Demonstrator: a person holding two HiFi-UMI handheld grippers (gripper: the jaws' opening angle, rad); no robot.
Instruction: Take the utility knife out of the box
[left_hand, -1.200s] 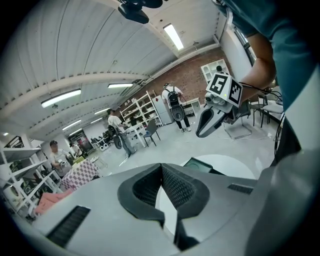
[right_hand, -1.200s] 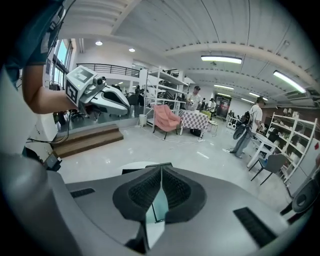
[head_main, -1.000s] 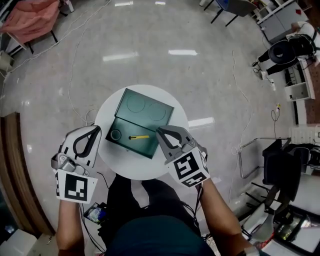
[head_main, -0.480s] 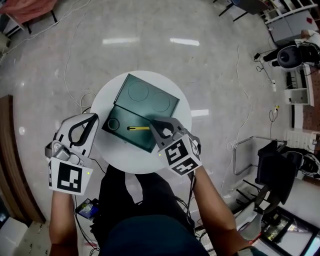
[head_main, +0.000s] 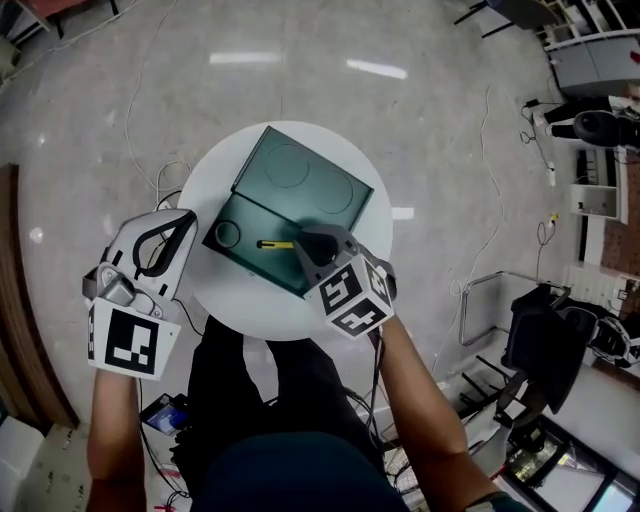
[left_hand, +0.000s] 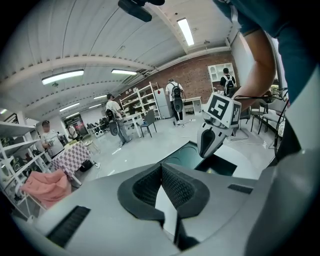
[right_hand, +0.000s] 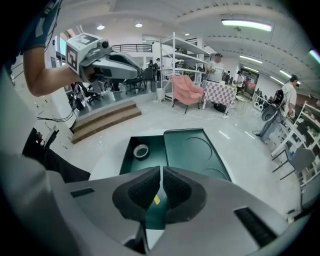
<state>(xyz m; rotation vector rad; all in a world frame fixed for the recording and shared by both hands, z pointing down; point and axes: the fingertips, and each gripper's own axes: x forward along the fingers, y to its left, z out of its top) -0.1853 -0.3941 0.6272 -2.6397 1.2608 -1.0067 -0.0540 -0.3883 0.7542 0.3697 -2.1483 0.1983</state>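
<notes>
A dark green box (head_main: 248, 262) lies open on the round white table (head_main: 250, 305), its lid (head_main: 305, 180) folded back flat. Inside lie a yellow utility knife (head_main: 275, 243) and a roll of tape (head_main: 228, 236). My right gripper (head_main: 303, 240) is shut and empty, tilted down over the box just right of the knife's end. In the right gripper view a bit of the yellow knife (right_hand: 156, 199) shows under the closed pads, with the tape roll (right_hand: 140, 150) beyond. My left gripper (head_main: 184, 216) is shut and empty, at the table's left edge, beside the box.
Cables trail over the shiny floor (head_main: 150, 120) around the table. A metal frame (head_main: 480, 300) and dark equipment stand to the right. A wooden platform (head_main: 20, 300) lies at the left. Several people and shelves (left_hand: 145, 102) are far off in the room.
Both grippers have come down toward the table. The right one has moved left over the box's near right corner, close to the knife. The left one has stayed at the table's left edge.
</notes>
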